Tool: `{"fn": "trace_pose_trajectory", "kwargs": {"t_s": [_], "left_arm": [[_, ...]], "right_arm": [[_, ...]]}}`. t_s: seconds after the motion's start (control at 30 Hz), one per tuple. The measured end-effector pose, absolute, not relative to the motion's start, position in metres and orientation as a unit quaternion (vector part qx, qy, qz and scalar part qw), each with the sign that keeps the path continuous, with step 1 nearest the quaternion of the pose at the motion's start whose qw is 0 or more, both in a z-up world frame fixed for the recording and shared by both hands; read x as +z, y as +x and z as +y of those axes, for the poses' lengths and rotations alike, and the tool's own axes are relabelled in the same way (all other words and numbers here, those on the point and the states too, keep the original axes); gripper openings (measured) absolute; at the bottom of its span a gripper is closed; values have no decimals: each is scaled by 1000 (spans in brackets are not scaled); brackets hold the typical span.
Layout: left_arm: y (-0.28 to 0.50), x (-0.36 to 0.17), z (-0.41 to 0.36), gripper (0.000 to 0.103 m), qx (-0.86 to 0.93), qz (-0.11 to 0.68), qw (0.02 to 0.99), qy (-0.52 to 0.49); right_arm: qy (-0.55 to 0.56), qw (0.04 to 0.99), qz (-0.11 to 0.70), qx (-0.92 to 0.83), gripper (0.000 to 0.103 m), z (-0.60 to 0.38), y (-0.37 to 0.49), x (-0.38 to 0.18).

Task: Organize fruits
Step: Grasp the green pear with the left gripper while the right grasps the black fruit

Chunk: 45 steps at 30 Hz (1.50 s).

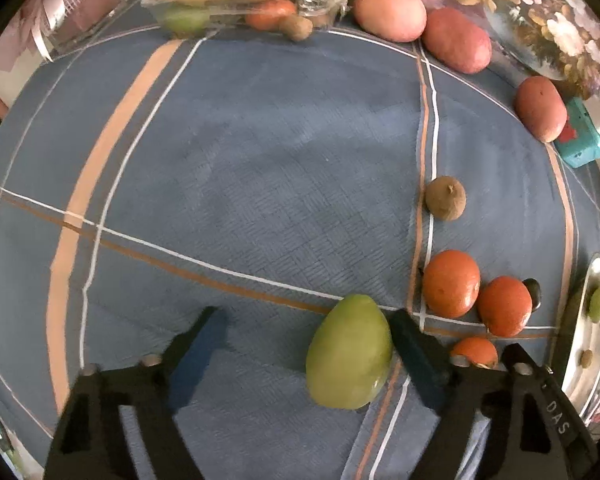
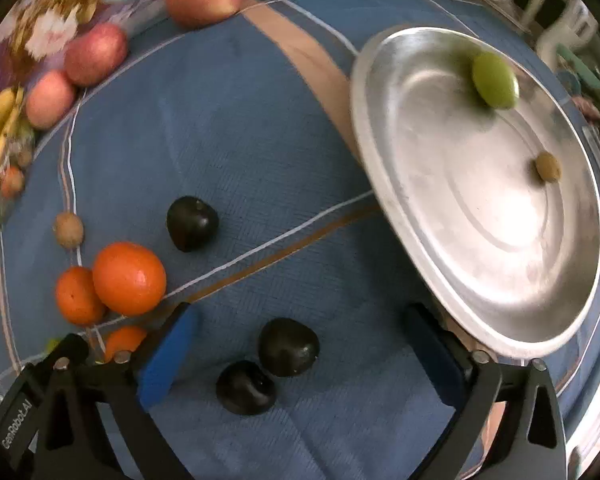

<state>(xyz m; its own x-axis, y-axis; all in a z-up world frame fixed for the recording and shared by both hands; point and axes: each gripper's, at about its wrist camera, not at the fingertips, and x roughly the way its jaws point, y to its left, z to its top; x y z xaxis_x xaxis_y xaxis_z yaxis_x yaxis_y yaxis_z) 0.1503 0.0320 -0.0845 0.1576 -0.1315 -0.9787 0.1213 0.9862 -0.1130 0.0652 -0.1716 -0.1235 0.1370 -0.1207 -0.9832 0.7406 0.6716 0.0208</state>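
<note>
"das" on left tool (image 1: 306,334), "genrobot.ai" on right tool (image 2: 300,332)

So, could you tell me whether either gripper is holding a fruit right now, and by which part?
Neither holds anything. The green mango lies between the left gripper fingers, against one pad only. The right gripper stands open over two dark plums.

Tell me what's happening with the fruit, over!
Left gripper open, green mango between its fingers, one pad touching. Right gripper open over two dark plums. Metal plate holds two small fruits. Nothing blocking.
</note>
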Motion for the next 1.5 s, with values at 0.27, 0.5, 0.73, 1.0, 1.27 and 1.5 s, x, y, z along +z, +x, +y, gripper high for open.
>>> {"fn": "trace_pose_trajectory", "kwargs": {"t_s": [0.27,0.5,0.73,1.0,1.27,1.5], "left_arm": [[150,-67,38,39,-115,641,758,-30],[150,-34,48,33,-132,616,775,-49],[144,-24,49,21,-133,596,790,-64],[162,-38,54,60,-124,590,791,-104],[172,-58,22,62,-131,602,783,-85],[173,-69,11,42,-118,610,779,-87]], "right_arm": [[275,709,574,-304,31,-174,58,-107],[307,726,549,-278,23,-184,55,-77],[320,752,512,-264,23,-197,39,-44],[326,743,517,-272,23,-194,34,-52],[327,733,531,-272,23,-202,42,-65],[332,732,531,-269,23,-205,43,-66]]}}
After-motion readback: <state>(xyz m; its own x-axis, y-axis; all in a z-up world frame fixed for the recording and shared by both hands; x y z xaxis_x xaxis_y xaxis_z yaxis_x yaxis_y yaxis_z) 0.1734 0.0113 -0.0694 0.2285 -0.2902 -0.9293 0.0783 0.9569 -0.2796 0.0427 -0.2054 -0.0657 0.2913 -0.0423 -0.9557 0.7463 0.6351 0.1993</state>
